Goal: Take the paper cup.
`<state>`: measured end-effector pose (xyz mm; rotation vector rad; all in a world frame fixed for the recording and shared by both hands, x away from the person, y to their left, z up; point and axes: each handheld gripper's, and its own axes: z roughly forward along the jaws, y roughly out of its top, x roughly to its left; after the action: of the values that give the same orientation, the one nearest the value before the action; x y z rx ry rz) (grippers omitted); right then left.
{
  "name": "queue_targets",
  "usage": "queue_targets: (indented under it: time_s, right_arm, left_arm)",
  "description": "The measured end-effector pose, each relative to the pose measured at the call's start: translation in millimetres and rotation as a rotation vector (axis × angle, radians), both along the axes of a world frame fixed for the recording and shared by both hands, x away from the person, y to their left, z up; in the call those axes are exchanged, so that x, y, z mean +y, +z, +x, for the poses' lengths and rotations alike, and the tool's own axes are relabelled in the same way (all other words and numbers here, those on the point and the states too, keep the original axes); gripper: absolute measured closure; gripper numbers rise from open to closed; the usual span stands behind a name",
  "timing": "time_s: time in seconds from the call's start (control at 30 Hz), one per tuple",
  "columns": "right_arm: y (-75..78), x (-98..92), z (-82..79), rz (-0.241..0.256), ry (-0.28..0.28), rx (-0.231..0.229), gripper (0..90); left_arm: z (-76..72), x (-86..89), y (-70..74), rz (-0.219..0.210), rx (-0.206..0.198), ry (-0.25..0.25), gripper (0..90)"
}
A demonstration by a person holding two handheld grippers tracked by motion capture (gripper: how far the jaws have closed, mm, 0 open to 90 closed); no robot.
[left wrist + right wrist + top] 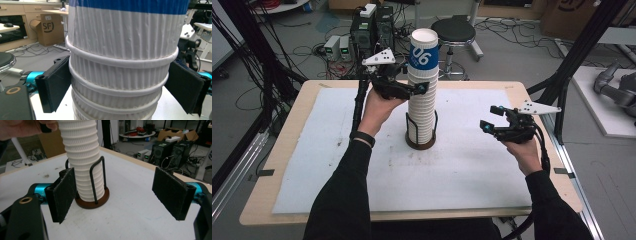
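Tall cup stack (422, 90) in holder (420, 142) at table centre, flanked high up by left gripper (422, 89), jaws wide; right gripper (493, 119) likewise open, idle right. Risk: off-centre squeeze toppling stack.

Wide-apart jaws frame a ribbed white cup stack (82, 157) upright in its wire holder (96, 182).

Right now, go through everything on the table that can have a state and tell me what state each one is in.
Cup stack: upright, nested, seated in its holder.
Top cup: on the stack, mouth up.
Cup holder: upright on the mat, loaded.
Left hand-held gripper: open, jaws either side of the stack; contact unclear.
Right hand-held gripper: open, holding nothing, apart from the stack.
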<state>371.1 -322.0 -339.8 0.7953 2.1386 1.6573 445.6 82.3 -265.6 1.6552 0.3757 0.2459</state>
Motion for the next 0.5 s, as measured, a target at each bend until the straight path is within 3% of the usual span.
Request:
queue_targets:
  time_s: [0.5]
  right_arm:
    - [65.4,23.6,17.1,0.002,0.045,-0.073,19.9]
  left_arm:
    - [0.5,0.1,-0.2,-0.001,-0.001,-0.002,12.2]
